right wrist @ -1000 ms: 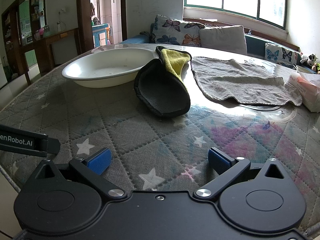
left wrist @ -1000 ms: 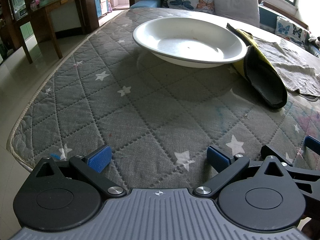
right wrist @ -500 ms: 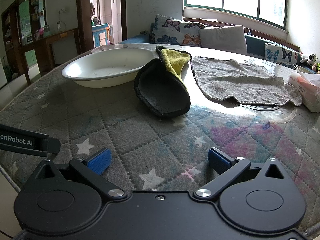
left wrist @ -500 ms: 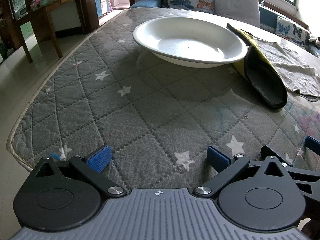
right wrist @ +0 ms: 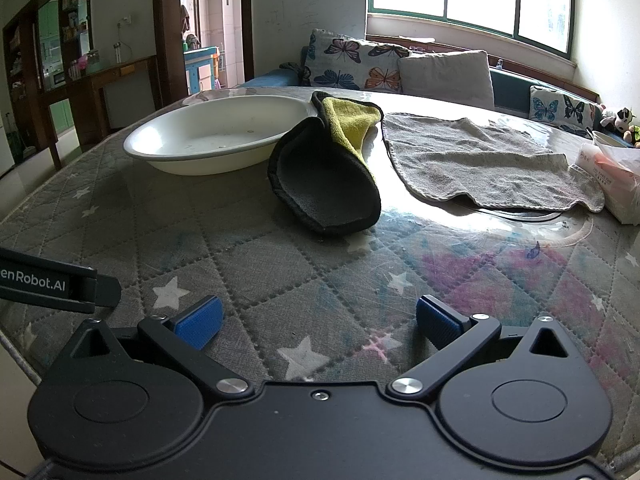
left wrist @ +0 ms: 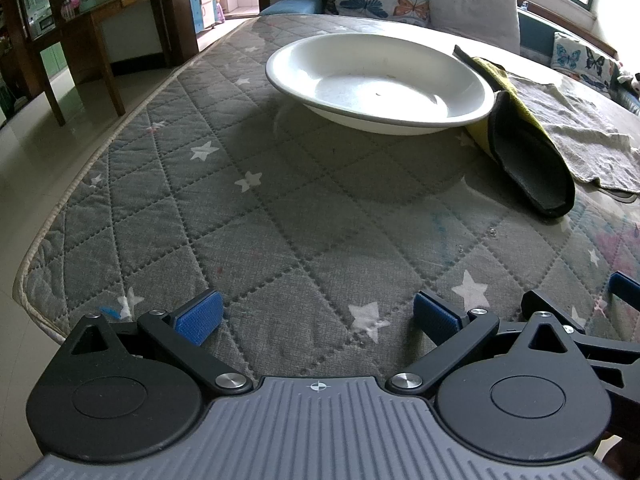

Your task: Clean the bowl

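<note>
Ahead, white bowl (left wrist: 380,84) well beyond left hand-held gripper (left wrist: 316,314); both hand-held grippers wide, empty.

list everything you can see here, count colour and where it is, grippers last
bowl: 1, white, on the quilted cover, far left of centre; small specks inside
cleaning mitt: 1, black with yellow lining, leaning on the bowl's right rim
towel: 1, grey, spread flat right of the mitt
tissue pack: 1, pink and white, far right edge of the table
quilted cover: 1, grey with white stars, over the table
butterfly cushions: at least 2, white with coloured butterflies, on the bench under the window
plain cushion: 1, pale grey, on the bench
wooden desk: 1, dark brown, far left
left gripper: 1, black with blue pads, open, near table edge
right gripper: 1, black with blue pads, open, empty
</note>
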The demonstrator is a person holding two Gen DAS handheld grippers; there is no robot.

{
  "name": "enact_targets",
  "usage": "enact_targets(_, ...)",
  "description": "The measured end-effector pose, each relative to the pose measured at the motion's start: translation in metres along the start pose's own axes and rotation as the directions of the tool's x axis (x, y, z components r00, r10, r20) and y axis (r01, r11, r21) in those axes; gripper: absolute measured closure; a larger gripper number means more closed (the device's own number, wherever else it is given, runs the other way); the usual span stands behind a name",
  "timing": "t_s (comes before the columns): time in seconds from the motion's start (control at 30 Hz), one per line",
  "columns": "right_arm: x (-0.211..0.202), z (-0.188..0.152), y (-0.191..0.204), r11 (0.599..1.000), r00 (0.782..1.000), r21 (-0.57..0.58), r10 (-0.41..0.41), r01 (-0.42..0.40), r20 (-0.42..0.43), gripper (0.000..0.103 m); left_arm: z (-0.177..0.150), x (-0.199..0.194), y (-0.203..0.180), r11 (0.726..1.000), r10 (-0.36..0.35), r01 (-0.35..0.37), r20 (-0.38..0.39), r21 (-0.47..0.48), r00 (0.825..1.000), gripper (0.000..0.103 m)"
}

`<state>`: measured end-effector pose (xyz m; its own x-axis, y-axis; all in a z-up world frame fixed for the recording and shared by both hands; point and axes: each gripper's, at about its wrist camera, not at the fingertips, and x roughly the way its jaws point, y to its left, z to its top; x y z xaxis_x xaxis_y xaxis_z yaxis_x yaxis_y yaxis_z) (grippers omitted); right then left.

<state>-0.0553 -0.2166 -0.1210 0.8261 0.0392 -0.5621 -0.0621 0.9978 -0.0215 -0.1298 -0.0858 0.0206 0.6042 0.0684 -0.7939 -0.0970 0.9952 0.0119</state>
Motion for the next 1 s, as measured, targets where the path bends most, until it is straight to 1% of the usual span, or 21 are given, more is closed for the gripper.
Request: enact_targets(1.0, 0.0011, 0.0024, 0.0015, 1.000, 1.000, -0.001, -0.007, 0.007, -0.015, 0.000, 0.0019, -0.0008, -0.0012, 1.000, 0.002, -0.002, -0.007, 0.001, 1.000, 0.000)
